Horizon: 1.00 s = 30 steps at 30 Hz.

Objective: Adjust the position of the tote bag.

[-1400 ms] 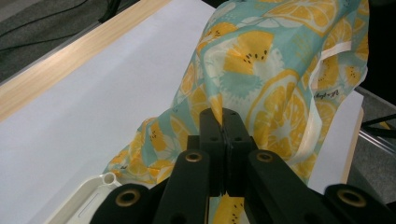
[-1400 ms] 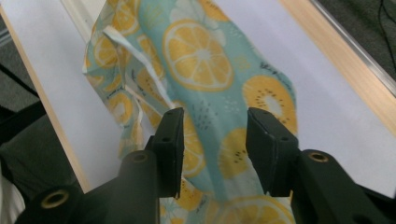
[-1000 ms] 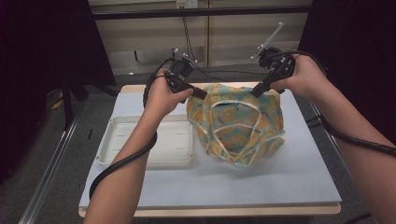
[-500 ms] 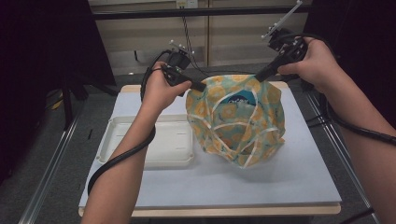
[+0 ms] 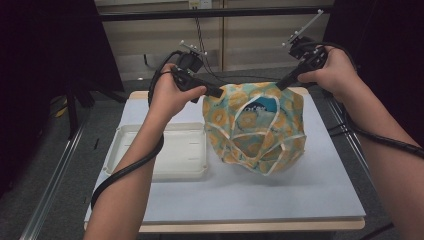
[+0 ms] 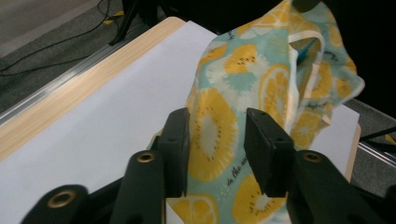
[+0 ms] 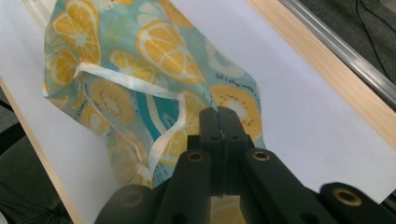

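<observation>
A soft cloth bag [image 5: 255,127] in teal with yellow orange-slice prints and white straps sits on the white table [image 5: 310,195]. It stands puffed up near the middle of the table, and its mouth gapes a little at the top, showing a blue inside.

Just beside the bag, on its left in the high view, lies a flat white plastic tray [image 5: 160,155]. The tray and the bag are close, and it is hard to tell if they touch.

The left gripper [image 5: 216,93] is at the top left corner of the bag. In the left gripper view its two black fingers [image 6: 175,149] stand apart, with the bag's cloth [image 6: 219,135] running between them. The fingers have just been opening, and the pads do not press the cloth, so this side is let go.

The right gripper [image 5: 281,85] is at the top right corner of the bag, held higher than the left one. In the right gripper view its fingers [image 7: 211,128] are squeezed tight together on the edge of the bag [image 7: 140,74], pinching the cloth. A white strap [image 7: 140,86] loops across the bag in front of them.
</observation>
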Each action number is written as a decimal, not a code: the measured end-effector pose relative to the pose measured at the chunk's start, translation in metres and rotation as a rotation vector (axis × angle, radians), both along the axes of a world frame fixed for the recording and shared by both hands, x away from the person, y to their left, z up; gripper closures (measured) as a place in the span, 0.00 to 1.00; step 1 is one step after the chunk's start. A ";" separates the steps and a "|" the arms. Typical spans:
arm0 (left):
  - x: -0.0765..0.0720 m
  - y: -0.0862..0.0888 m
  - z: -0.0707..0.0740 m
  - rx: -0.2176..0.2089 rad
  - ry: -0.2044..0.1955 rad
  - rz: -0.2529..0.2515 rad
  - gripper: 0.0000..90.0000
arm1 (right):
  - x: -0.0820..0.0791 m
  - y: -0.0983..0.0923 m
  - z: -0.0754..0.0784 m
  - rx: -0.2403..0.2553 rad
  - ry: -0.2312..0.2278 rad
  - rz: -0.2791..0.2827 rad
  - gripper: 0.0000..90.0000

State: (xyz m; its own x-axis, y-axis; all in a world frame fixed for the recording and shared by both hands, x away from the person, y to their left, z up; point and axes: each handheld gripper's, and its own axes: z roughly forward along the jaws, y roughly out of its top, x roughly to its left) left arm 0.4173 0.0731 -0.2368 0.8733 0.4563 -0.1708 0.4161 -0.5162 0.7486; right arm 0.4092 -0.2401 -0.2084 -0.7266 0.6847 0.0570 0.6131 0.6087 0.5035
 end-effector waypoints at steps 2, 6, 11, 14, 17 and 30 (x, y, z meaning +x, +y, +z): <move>-0.004 0.000 -0.001 0.014 -0.010 -0.040 0.64 | 0.000 0.001 -0.003 -0.004 0.006 0.002 1.00; -0.016 -0.005 -0.002 0.027 -0.036 -0.088 0.58 | -0.001 0.003 -0.006 -0.009 0.016 0.001 1.00; -0.021 -0.013 -0.005 0.061 -0.058 -0.117 0.59 | -0.002 0.005 -0.011 -0.021 0.023 0.006 1.00; -0.019 -0.018 -0.012 0.076 -0.049 -0.133 0.63 | -0.003 0.007 -0.013 -0.019 0.027 0.010 1.00; -0.017 -0.023 -0.017 0.110 -0.046 -0.138 0.69 | -0.003 0.007 -0.016 -0.020 0.028 0.017 1.00; -0.009 -0.023 -0.001 0.113 -0.016 -0.103 1.00 | -0.002 0.006 -0.021 -0.009 0.039 0.021 1.00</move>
State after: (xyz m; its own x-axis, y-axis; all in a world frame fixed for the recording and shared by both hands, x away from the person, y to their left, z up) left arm 0.4085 0.0505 -0.2378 0.9185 0.3801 -0.1090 0.3454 -0.6370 0.6891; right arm 0.4073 -0.2338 -0.2294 -0.7382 0.6699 0.0791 0.6190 0.6262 0.4740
